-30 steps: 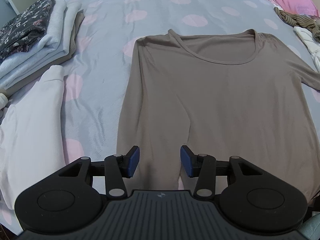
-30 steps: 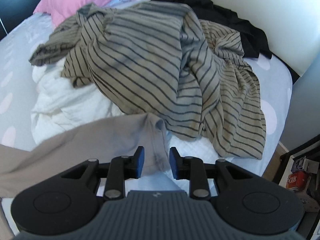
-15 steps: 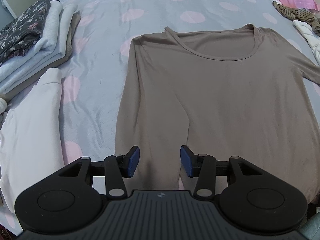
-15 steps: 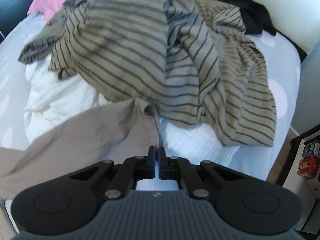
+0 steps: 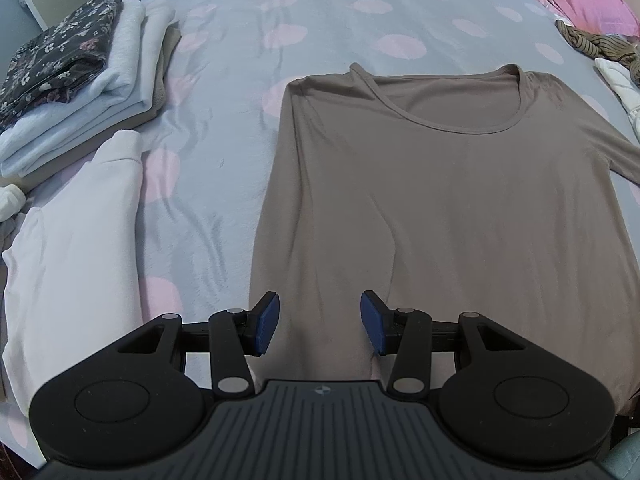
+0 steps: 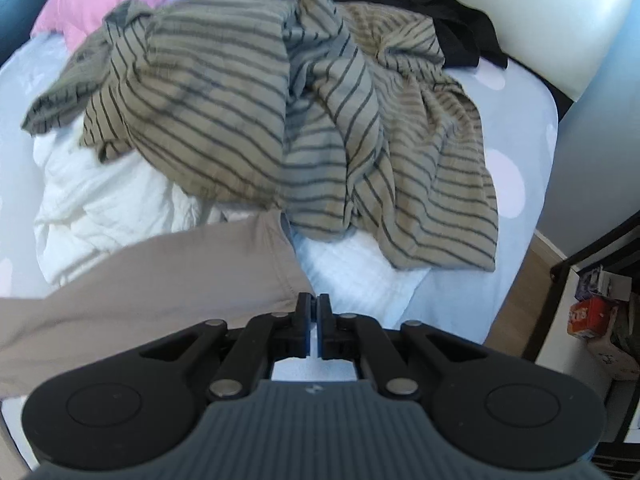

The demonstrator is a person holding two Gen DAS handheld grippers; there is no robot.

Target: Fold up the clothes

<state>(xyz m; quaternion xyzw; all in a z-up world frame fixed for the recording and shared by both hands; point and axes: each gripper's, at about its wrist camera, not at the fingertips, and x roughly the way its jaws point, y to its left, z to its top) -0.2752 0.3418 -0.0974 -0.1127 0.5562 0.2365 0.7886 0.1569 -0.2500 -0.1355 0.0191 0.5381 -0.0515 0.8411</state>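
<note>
A: How far along is the folding?

B: A folded stack [image 5: 76, 92] sits at the upper left of the left view. The taupe long-sleeved top [image 5: 460, 208] lies flat on the bed [image 5: 320, 12], centre frame, with no fold in its body yet. A striped garment [image 6: 280, 120] and white clothes [image 6: 108, 204] wait in a heap.

A: And the tongs?

B: The left tongs [image 5: 320, 324] are released, above the top's lower part. The right tongs [image 6: 314, 320] are clenched at the sleeve cuff [image 6: 288, 276], having just closed; whether cloth is pinched, I can't tell.

A: Anything cut off?

B: The hem, behind the left tongs.
</note>
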